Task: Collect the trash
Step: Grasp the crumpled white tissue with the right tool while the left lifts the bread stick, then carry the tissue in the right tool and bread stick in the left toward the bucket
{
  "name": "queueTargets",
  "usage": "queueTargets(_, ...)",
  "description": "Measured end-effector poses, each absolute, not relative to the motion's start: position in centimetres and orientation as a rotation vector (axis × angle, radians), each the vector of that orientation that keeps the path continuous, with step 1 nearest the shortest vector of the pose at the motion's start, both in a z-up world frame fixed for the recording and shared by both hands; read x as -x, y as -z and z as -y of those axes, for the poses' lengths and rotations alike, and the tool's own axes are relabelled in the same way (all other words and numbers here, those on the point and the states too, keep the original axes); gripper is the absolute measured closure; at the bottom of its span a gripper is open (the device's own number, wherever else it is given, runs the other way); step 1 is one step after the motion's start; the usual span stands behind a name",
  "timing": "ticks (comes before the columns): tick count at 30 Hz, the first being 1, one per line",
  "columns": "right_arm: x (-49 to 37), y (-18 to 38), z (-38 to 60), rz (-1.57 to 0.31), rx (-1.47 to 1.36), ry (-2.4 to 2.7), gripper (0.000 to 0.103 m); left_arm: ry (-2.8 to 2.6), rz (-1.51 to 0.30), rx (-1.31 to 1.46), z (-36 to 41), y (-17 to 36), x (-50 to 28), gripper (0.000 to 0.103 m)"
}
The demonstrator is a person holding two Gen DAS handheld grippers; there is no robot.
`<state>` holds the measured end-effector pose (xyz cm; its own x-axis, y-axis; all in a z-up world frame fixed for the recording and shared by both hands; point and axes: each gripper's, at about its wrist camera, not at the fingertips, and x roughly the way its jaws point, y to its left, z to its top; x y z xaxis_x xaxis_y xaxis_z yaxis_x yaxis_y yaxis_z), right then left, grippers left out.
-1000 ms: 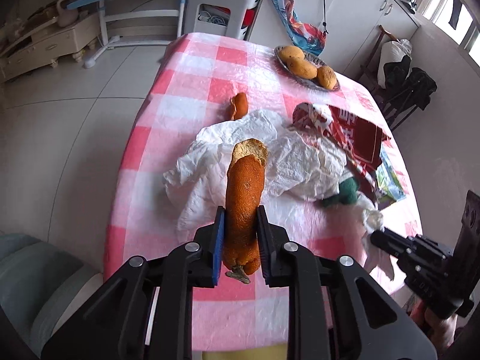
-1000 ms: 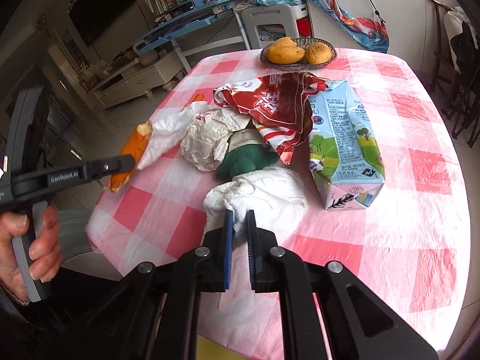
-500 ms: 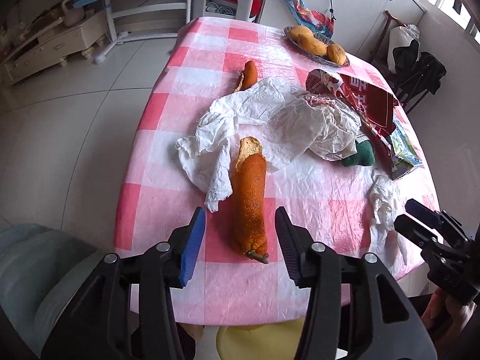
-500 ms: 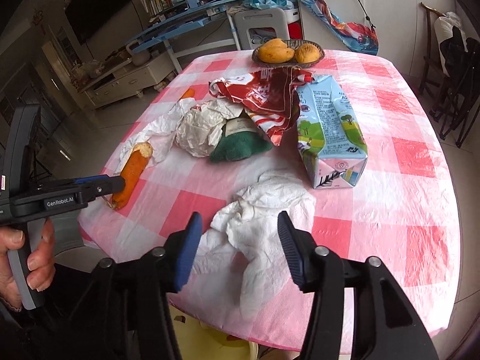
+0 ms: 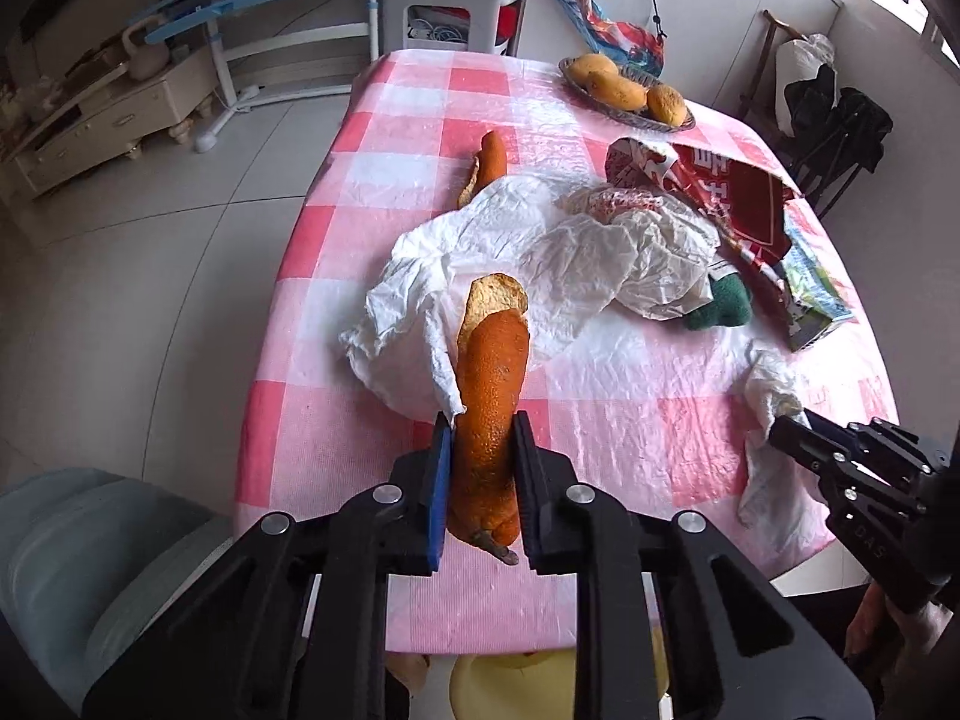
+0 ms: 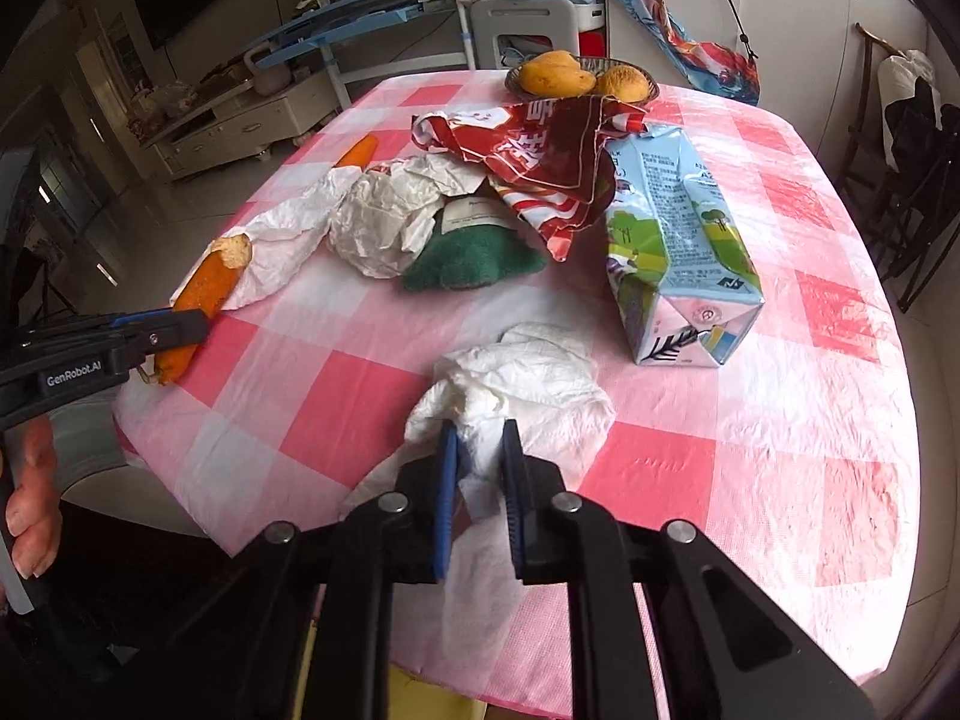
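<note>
At the table's [image 5: 336,450] near edge, lower frame, the left hand-held gripper [image 5: 478,483] clamps an orange peel [image 5: 489,414]; the right hand-held gripper [image 6: 478,480] pinches a white tissue [image 6: 528,384], seemingly overhanging that edge.

On my left wrist view, the table [image 5: 360,468] fills the centre of the frame. The peel [image 5: 489,396] stands at lower centre between my left gripper [image 5: 478,468] fingers, with the crumpled paper [image 5: 480,252] just behind it. A second peel [image 5: 489,159] lies above that paper, and the fruit basket [image 5: 627,93] sits at upper right. In my right wrist view, the tissue [image 6: 522,384] lies at lower centre in my right gripper [image 6: 478,468], the milk carton [image 6: 678,240] right of centre, the snack wrapper [image 6: 540,150] above centre, partly over the carton.
</note>
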<state>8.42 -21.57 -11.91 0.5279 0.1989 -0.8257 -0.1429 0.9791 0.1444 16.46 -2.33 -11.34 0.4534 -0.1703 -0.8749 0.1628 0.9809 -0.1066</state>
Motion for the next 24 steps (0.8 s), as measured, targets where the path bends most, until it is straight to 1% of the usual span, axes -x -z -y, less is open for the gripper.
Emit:
queueTargets(8, -6.8, 10.0, 22.5, -0.904, -0.157, -0.227, 0.09, 0.232, -1.04, 0.128, 0.2, 10.1, -13.5, 0.085)
queueTargets(13, -5.7, 9.8, 21.9, -0.891, -0.175, -0.249, 0.09, 0.2, -1.049, 0.161, -0.7, 10.7, -13.3, 0.084)
queueTargets(17, -4.7, 9.9, 21.5, -0.886, -0.184, -0.266, 0.09, 0.199, -0.999, 0.197, -1.3, 10.1, -12.9, 0.083)
queueTargets(24, -4.3, 10.0, 21.4, -0.89, -0.197, -0.268, 0.09, 0.207, -1.091, 0.18, -0.3, 13.3, -14.9, 0.082)
